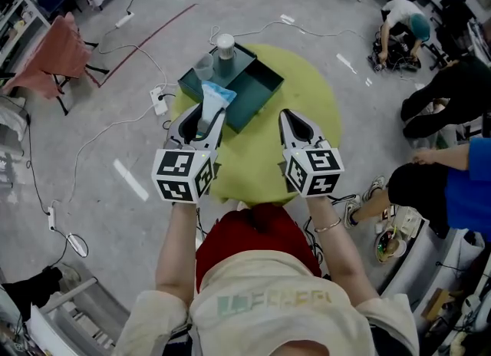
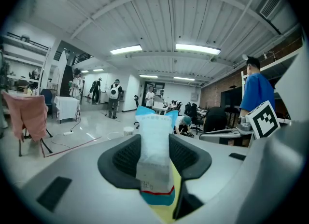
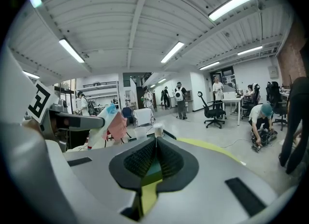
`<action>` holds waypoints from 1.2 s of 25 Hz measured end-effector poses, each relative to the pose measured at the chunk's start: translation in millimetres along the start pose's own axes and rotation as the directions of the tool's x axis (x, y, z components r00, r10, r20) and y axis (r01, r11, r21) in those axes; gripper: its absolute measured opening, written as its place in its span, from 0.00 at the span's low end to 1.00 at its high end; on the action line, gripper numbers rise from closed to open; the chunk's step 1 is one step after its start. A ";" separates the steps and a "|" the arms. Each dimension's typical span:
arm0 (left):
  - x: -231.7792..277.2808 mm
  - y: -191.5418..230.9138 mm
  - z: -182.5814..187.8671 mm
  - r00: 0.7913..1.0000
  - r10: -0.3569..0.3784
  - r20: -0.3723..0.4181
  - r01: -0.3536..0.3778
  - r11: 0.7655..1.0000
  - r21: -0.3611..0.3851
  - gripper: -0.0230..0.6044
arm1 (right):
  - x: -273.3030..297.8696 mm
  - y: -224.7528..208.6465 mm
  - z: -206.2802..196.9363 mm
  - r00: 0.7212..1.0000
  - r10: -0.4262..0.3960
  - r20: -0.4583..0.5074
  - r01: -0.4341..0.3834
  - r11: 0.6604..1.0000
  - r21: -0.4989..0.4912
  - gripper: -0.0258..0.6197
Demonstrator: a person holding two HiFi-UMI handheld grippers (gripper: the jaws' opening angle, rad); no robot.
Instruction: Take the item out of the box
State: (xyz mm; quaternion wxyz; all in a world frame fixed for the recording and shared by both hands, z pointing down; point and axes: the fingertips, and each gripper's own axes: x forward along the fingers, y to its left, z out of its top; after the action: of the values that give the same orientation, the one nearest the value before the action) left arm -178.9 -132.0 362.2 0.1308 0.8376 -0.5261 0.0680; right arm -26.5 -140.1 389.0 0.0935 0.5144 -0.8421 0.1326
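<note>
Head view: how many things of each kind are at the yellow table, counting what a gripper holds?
Teal box: 1
Clear cup: 1
White-capped jar: 1
Blue-and-white packet, in left gripper: 1
Total: 4

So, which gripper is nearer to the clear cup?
Left. The left gripper, shut on a packet, is just short of the clear cup; the right gripper is farther right.

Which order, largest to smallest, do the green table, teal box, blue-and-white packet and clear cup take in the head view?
1. green table
2. teal box
3. blue-and-white packet, though held nearer the camera in the left tool
4. clear cup, not far behind the packet
</note>
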 end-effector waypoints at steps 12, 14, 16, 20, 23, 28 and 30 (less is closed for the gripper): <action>-23.3 12.0 -7.0 0.999 0.042 0.029 -0.042 0.999 -0.018 0.34 | -5.0 8.1 4.8 0.999 0.027 0.044 -0.026 0.999 -0.018 0.10; -25.7 10.0 -8.7 0.998 0.049 0.033 -0.048 0.999 -0.018 0.34 | -7.1 8.8 3.3 0.998 0.034 0.050 -0.033 0.999 -0.017 0.10; -29.7 6.3 -10.4 0.998 0.055 0.034 -0.054 0.998 -0.014 0.34 | -10.5 12.7 2.0 0.997 0.046 0.057 -0.045 0.999 -0.024 0.09; -37.8 -0.6 -10.7 0.996 0.076 0.044 -0.075 0.997 -0.017 0.34 | -18.2 20.0 0.1 0.995 0.074 0.064 -0.072 0.996 -0.045 0.09; -42.4 -9.4 -12.0 0.994 0.094 0.055 -0.092 0.995 -0.023 0.34 | -27.0 18.8 -2.7 0.994 0.091 0.066 -0.088 0.995 -0.051 0.09; -58.8 -28.3 -15.7 0.988 0.133 0.075 -0.131 0.991 -0.031 0.34 | -50.0 17.3 -5.9 0.990 0.114 0.087 -0.110 0.993 -0.052 0.09; -68.9 -34.1 -13.9 0.985 0.148 0.086 -0.145 0.989 -0.035 0.34 | -59.4 19.8 -4.3 0.988 0.124 0.095 -0.119 0.991 -0.055 0.09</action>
State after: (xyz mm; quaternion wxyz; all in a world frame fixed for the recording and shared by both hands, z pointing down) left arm -178.1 -54.4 353.1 0.1138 0.7968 -0.5925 0.0328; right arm -17.1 -80.1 373.1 0.0562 0.4656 -0.8784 0.0920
